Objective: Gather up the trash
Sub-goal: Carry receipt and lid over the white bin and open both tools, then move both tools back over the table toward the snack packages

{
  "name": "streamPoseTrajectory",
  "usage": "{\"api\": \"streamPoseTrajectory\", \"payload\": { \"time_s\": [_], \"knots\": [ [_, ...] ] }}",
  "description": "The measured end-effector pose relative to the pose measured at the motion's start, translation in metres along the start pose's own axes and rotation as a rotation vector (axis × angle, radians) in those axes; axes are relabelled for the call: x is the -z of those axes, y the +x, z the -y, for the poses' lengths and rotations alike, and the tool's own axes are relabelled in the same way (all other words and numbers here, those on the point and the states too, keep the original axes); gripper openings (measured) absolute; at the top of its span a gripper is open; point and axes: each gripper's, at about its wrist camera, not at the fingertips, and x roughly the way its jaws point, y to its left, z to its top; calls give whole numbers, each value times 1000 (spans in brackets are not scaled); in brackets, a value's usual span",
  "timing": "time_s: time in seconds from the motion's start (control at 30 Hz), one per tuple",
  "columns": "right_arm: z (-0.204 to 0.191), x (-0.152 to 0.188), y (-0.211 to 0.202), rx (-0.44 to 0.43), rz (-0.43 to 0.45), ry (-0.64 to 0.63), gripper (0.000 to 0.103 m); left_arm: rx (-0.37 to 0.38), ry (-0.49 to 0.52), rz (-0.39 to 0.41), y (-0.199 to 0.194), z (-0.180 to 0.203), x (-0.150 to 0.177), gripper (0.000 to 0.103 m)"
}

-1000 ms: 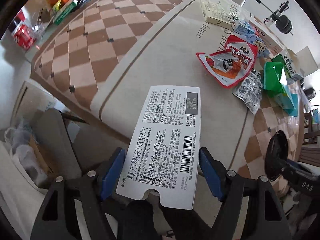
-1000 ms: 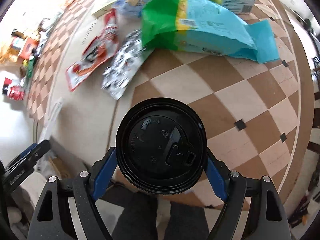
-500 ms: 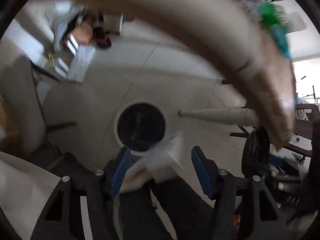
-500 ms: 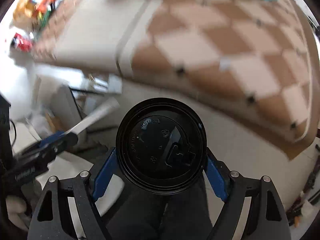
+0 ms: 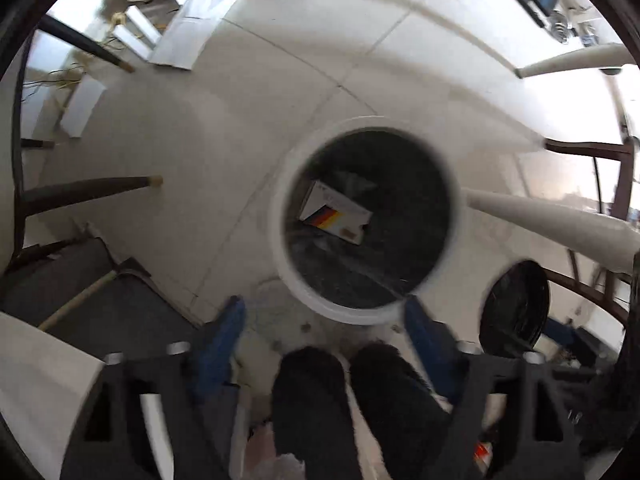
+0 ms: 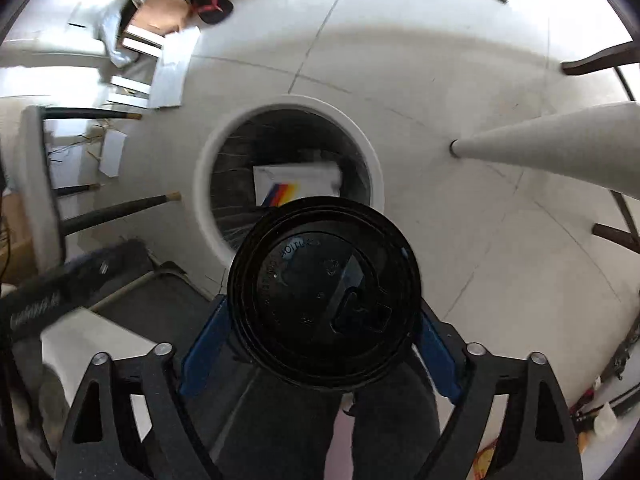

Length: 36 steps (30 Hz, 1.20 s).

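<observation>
Left gripper [image 5: 322, 320]: spread wide with nothing between its blue pads, hanging over the floor just short of the bin's near rim.
Right gripper [image 6: 320, 322]: pinching a black lidded cup [image 6: 324, 292] by its sides, the lid facing the camera.
Bin [image 6: 376, 168]: round, white-rimmed, lined in black, standing on the pale tiled floor [image 6: 480, 240] in front of the person's dark-trousered legs.
In the bin: a white medicine box [image 5: 334, 213] with a black, red and yellow stripe lies flat near the bottom; in the right wrist view it shows just above the lid.
Cup against bin: seen from the right wrist, the cup overlaps only the near lower edge of the opening, so the mouth lies ahead of it and a little left. From the left wrist, the cup [image 5: 514, 304] sits right of the rim, beside the opening, not above it.
Cup axis: runs roughly along the line of view, lid uppermost.
Nearer hand: the right, since it alone holds trash.
Likely step: carry the cup forward and leftward until it stands over the mouth, then let go.
Risk: released here, it could strike the rim and roll onto the floor.
</observation>
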Motion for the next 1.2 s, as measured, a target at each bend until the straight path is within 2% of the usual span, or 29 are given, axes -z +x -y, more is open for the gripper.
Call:
{"api": "streamPoseTrajectory", "payload": {
  "time_s": [0.07, 0.17, 0.33, 0.5, 0.7, 1.03, 1.2],
  "knots": [
    [2, -4, 14, 26, -17, -4, 102, -26, -15, -1, -2, -2, 5, 96],
    [0, -3, 12, 63, -12, -22, 103, -58, -27, 14, -20, -1, 15, 96],
    [-4, 3, -24, 74, 23, -36, 103, -107, -24, 61, -70, 2, 31, 97],
    [-17, 19, -87, 124, 78, -60, 103, -152, -27, 88, -140, 16, 50, 97],
    [-31, 47, -168, 136, 137, -67, 103, -166, -9, 108, -210, 23, 76, 97],
    [-42, 95, -285, 75, 190, -59, 103, -126, 37, 151, -296, 36, 109, 97],
    [-38, 112, -362, 7, 262, -14, 103, -108, 82, 248, -356, 60, 102, 97]
  ]
}}
